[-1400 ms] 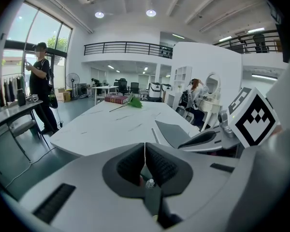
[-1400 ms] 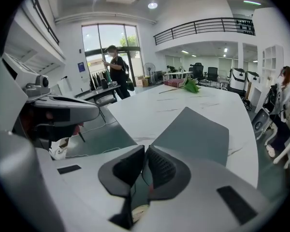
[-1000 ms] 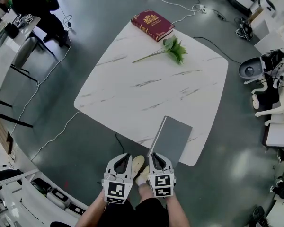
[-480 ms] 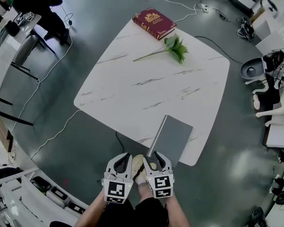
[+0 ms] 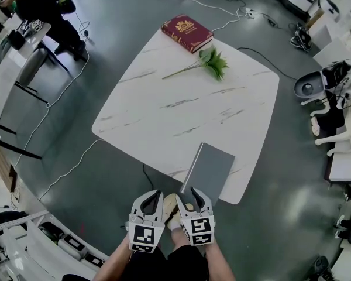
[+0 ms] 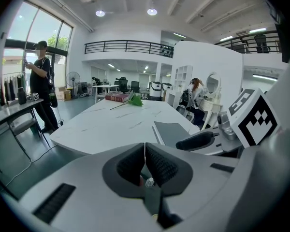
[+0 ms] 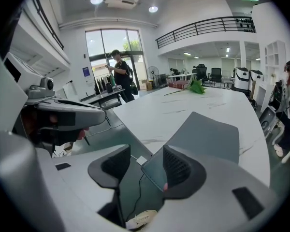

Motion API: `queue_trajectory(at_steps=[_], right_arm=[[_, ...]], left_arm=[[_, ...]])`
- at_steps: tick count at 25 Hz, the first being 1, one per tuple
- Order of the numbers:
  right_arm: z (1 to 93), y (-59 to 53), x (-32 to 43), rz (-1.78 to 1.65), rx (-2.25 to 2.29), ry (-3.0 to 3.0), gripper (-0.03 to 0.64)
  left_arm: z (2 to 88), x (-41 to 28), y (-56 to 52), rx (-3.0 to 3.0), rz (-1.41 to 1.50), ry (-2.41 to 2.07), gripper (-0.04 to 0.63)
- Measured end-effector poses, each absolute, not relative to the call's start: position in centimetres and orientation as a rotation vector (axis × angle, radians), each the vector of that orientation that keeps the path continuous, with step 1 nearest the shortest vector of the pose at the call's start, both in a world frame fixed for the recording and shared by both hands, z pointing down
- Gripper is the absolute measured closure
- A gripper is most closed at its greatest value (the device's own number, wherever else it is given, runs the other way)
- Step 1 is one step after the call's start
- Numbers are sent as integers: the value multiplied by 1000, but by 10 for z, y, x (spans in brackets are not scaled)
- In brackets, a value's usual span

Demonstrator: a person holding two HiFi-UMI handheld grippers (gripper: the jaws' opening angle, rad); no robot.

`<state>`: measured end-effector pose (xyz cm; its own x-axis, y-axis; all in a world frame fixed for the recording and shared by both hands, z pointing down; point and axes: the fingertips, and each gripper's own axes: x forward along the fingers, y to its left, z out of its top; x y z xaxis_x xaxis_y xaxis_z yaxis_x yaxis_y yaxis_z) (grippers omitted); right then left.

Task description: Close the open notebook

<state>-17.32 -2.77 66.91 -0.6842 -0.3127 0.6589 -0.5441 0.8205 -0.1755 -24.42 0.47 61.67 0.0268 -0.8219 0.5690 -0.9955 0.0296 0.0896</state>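
While the white marble table (image 5: pixel 164 110) is carrying the grey notebook (image 5: pixel 209 171) flat and shut at its near edge, the closing itself is looking done (only the let-go and pull-back seem to be left). The right gripper (image 7: pixel 146 154) is standing with jaws parted, having just been opening, and the notebook's near corner is sitting between them, close by one pad, unpinched. The left gripper (image 5: pixel 151 199), jaws pressed together on nothing, is hovering just beside.

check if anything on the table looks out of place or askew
Yes: the grey notebook, already closed, lies skewed at the near edge of the table, and its near corner hangs out past that edge. Nothing looks spilled or damaged.
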Motion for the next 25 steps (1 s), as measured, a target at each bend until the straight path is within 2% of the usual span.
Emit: queue_trajectory(at_steps=[13,25], right_arm=[[579,-50,-148,412,797,-2464,413],[462,-63,-87,302,1108,-2568,468]], left_arm=[[531,-232,-10,1983,457,-1902,570],[430,-191,-14,2205,383,-1921,571]])
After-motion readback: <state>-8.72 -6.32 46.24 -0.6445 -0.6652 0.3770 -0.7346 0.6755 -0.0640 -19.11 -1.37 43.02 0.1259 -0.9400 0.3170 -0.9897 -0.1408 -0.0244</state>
